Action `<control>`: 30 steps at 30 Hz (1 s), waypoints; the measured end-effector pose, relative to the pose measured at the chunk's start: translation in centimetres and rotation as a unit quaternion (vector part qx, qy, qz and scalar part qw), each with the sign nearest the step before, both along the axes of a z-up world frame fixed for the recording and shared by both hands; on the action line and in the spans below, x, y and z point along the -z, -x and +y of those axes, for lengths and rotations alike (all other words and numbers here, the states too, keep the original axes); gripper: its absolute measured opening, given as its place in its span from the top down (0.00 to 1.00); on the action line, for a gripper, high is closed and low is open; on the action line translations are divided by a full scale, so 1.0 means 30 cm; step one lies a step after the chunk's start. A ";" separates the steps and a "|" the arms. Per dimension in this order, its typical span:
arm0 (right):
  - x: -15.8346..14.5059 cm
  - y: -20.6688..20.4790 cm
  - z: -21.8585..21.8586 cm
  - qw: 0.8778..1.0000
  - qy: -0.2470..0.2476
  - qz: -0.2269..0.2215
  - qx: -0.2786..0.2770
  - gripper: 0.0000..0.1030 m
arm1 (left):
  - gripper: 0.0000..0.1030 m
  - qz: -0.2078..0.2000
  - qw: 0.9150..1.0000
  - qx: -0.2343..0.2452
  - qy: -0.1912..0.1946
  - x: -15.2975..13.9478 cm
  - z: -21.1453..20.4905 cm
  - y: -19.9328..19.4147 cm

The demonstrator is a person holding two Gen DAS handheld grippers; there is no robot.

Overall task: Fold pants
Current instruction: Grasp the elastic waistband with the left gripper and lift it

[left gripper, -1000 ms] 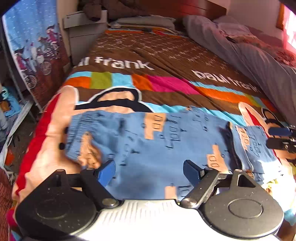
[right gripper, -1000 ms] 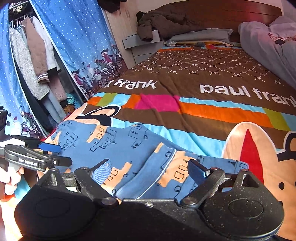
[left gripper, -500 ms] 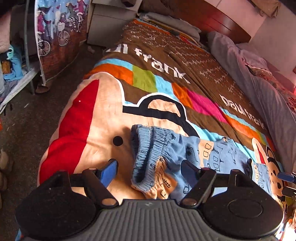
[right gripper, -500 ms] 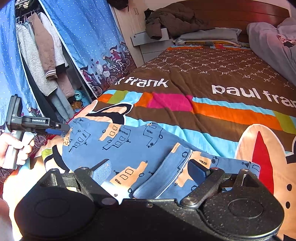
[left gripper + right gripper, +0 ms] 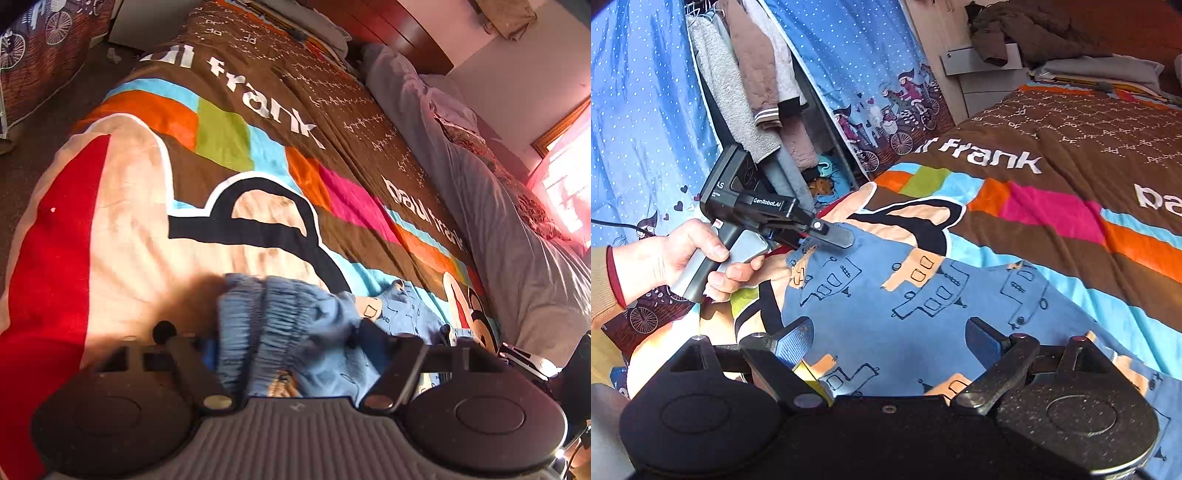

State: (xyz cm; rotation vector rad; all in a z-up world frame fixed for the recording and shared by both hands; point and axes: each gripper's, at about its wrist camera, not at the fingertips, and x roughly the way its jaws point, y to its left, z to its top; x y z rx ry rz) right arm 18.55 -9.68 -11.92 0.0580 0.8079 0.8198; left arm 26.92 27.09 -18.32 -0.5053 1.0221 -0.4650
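A pair of blue children's pants [image 5: 923, 295], printed with little orange and outlined vehicles, lies spread flat near the foot of a bed, on a bedspread [image 5: 1052, 214] of brown, orange, pink and turquoise blocks with white lettering. The pants' long axis runs across the bed: the gathered elastic waistband [image 5: 266, 317] sits at the left end, near the bed's left edge, and the legs stretch away to the right.

The left gripper [image 5: 284, 343], gripped by a person's hand [image 5: 698, 254], is at the waistband end and is clearly the nearer tool to it. In the left wrist view the bunched waistband sits directly between its two fingers, which are closing on it; motion blur makes it impossible to tell whether the pads are already pressing the cloth. In the right wrist view its tip rests at the waistband's far corner.

The right gripper [image 5: 890, 343] hovers over the middle of the pants, on the near side, fingers spread wide with nothing pinched; flat blue cloth lies below and ahead of them.

The coming move probably depends on the waistband being caught firmly, so that end can be carried along the long axis, rightward over the legs.

Beyond the bed's left edge hang a blue dotted curtain [image 5: 646, 110] and some clothes [image 5: 746, 74].
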 end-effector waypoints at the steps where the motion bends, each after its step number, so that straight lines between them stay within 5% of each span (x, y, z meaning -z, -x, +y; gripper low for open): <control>1: 0.002 -0.003 0.011 1.000 -0.001 -0.001 -0.003 0.12 | 0.52 0.000 1.000 -0.003 0.007 -0.003 0.017 0.007; 9: 0.042 -0.051 0.123 0.999 -0.003 0.004 -0.039 0.15 | 0.55 0.013 0.999 -0.015 0.036 0.027 0.083 0.039; 11: 0.069 -0.063 0.189 0.998 0.028 0.000 -0.052 0.27 | 0.65 0.005 1.000 -0.011 0.018 0.018 0.065 0.041; 13: 0.097 -0.076 0.244 0.996 0.063 -0.009 -0.066 0.51 | 0.74 -0.011 1.000 -0.003 -0.012 -0.010 0.040 0.051; 15: 0.082 -0.083 0.260 0.994 0.067 -0.029 -0.087 0.57 | 0.79 -0.036 0.998 0.012 -0.051 -0.057 0.016 0.080; 17: 0.041 -0.101 0.249 0.991 0.048 -0.054 -0.115 0.52 | 0.80 -0.067 0.992 0.031 -0.106 -0.102 -0.031 0.113; 19: -0.006 -0.154 0.245 0.984 0.032 -0.067 -0.160 0.23 | 0.80 -0.098 0.981 0.050 -0.161 -0.131 -0.087 0.144; 20: -0.031 -0.190 0.257 0.980 0.032 -0.071 -0.183 0.21 | 0.80 -0.115 0.975 0.061 -0.179 -0.145 -0.118 0.162; 25: -0.128 -0.407 0.396 0.949 0.060 -0.053 -0.304 0.21 | 0.81 -0.156 0.963 0.073 -0.209 -0.159 -0.165 0.214; 30: -0.107 -0.516 0.532 0.898 0.135 -0.032 -0.417 0.24 | 0.81 -0.153 0.968 0.075 -0.184 -0.132 -0.107 0.232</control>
